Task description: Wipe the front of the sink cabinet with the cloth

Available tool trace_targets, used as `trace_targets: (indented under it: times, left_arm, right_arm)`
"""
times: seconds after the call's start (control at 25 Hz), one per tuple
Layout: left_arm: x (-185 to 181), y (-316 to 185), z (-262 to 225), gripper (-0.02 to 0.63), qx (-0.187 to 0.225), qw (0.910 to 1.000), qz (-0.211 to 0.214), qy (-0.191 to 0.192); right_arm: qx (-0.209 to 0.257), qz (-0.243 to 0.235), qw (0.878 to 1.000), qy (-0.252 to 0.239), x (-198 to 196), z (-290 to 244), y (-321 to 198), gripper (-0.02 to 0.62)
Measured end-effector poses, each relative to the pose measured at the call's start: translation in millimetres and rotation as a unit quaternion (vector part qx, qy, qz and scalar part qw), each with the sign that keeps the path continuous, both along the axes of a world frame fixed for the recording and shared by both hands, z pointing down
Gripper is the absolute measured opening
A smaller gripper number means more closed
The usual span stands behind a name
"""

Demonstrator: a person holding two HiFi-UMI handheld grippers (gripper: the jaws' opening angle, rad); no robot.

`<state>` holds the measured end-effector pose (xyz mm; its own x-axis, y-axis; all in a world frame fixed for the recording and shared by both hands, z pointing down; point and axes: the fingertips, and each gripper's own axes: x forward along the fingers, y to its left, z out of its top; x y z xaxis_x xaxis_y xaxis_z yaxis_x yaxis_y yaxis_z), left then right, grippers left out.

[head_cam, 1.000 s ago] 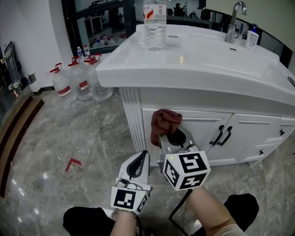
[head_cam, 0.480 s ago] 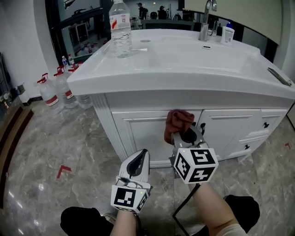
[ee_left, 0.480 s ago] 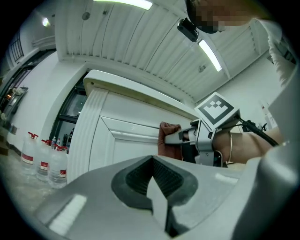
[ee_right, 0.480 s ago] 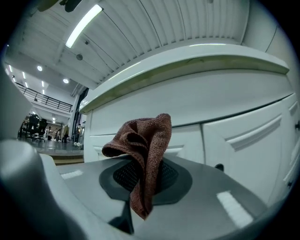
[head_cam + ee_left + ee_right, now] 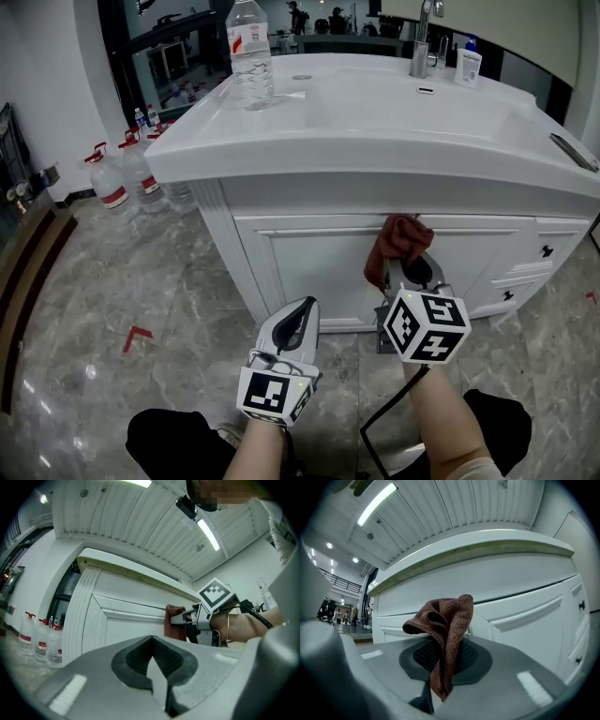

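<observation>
The white sink cabinet point(image 5: 309, 262) fills the middle of the head view under a white basin top point(image 5: 375, 122). My right gripper point(image 5: 405, 274) is shut on a dark red cloth point(image 5: 398, 242), which is pressed against the upper part of the cabinet door front. In the right gripper view the cloth point(image 5: 445, 630) hangs bunched between the jaws with the door panels point(image 5: 525, 616) right behind it. My left gripper point(image 5: 298, 323) is shut and empty, low in front of the cabinet and left of the right one. From the left gripper view I see the cloth point(image 5: 174, 620) against the door.
A water bottle point(image 5: 249, 54) stands on the basin's left corner; a tap point(image 5: 422, 37) and a small bottle point(image 5: 466, 64) are at the back. Large water jugs point(image 5: 120, 178) stand on the marble floor at left. Drawers with dark knobs point(image 5: 547, 251) lie to the right.
My right gripper has carried the cloth rightwards along the cabinet front, from near the left edge of the door towards its right side. The left gripper has stayed low, shifting slightly right.
</observation>
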<state>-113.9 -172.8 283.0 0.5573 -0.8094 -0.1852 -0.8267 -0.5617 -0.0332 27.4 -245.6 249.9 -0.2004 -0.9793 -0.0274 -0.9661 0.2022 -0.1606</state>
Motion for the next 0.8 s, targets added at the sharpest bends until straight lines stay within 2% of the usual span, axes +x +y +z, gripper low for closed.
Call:
trace_targets:
  times: [0.16,0.56,0.68,0.8]
  left_arm:
    - [-27.2,3.8,-1.4,0.0,0.008,0.9995,-0.028,-0.013]
    - [-135.2,-1.2,15.9,0.0,-0.013,0.9931,-0.116,-0.009]
    - [-152.8,-2.8,19.2,0.0,-0.02,0.9913,-0.13,-0.002]
    - [-155.5,-4.9,24.3,0.0,-0.023,0.9915,-0.128,0.0]
  right_arm:
    - [-0.007,-0.036,0.999,-0.006,-38.4,11.6,-0.5,0.078]
    - [-0.03,-0.169,0.985,0.001,-197.6,44.3,-12.5,0.078]
    - [-0.039,-0.19,0.981,0.009,-227.9,55.0,-14.0,0.078]
    - [-0.045,-0.192,0.98,0.013,-238.6,63.6,-17.7,0.078]
